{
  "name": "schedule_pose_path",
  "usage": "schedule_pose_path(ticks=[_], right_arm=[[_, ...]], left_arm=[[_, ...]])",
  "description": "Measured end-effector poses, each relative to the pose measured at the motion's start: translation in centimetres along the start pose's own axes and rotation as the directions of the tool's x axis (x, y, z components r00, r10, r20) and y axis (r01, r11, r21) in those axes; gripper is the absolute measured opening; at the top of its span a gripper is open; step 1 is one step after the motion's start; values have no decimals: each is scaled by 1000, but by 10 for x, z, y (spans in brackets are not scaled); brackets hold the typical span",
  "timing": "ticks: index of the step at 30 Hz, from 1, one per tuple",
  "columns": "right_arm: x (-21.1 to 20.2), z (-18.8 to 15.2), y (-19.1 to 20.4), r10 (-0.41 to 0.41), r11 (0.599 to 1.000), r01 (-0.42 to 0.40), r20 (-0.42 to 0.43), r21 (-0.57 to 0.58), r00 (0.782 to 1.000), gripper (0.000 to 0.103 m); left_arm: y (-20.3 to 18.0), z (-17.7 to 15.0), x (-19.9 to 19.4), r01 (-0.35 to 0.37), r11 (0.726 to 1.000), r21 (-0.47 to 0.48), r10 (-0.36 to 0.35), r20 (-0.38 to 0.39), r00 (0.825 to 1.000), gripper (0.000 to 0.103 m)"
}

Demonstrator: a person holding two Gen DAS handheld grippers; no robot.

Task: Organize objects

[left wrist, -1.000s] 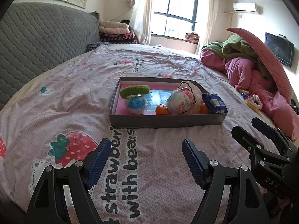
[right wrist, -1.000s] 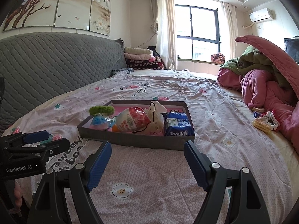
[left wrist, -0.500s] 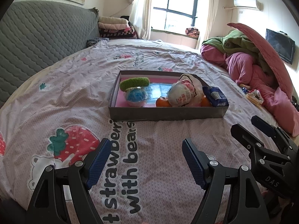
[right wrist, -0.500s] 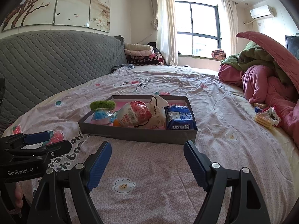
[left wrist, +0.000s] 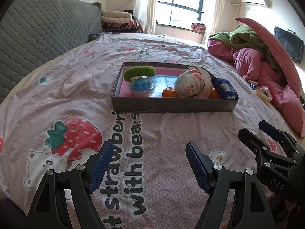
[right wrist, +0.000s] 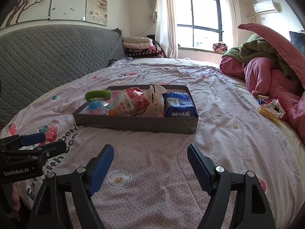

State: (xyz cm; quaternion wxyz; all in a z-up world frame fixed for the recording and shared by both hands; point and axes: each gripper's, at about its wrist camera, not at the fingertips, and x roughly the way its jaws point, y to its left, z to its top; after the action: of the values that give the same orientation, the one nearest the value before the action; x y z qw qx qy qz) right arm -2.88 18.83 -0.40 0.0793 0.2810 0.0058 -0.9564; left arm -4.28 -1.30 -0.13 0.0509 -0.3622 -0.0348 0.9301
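A shallow grey box (left wrist: 171,106) (right wrist: 137,125) lies on the pink bedspread ahead of both grippers. Inside it are a green fuzzy ring (left wrist: 139,71) (right wrist: 98,95), a blue-and-pink ball (left wrist: 142,85), a red-and-white wrapped bundle (left wrist: 189,85) (right wrist: 131,101), oranges (left wrist: 168,92) and a blue snack pack (left wrist: 225,88) (right wrist: 179,105). My left gripper (left wrist: 147,164) is open and empty, well short of the box. So is my right gripper (right wrist: 150,165), which also shows at the right edge of the left wrist view (left wrist: 266,139).
A grey quilted headboard (left wrist: 38,32) runs along the left. Pink and green bedding (left wrist: 263,57) is heaped at the right, with loose snack wrappers (right wrist: 270,108) beside it. Folded blankets (right wrist: 139,46) sit near the window.
Both grippers have drifted slightly closer to the box and tilted a little; the box sits larger and lower in view. Nothing was gripped or let go.
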Motion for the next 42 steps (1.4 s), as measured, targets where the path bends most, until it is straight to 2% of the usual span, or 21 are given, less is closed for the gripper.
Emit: schedule_pose_path(ticks=[14,19,28,42], right_arm=[[12,-10,-3,-6,1000,7,-64,25,998,79],[13,-12,-1,-16,1000,16,-66,13,998,79],[17,-15,-1,-34,999,34,-61,-3,998,79],[21,-17,-3,-34,999,34,-70,1,997,79]], left_arm=[[-3,-7,14,-26,1000,11,26,-29,999,79],[0,-9,15,-29,1000,-2,29,-18,999,79],[-7,-13,15,-55,998,40,53,32,998,79],[0,-14,23,-42,999,2,42,-2,999,79]])
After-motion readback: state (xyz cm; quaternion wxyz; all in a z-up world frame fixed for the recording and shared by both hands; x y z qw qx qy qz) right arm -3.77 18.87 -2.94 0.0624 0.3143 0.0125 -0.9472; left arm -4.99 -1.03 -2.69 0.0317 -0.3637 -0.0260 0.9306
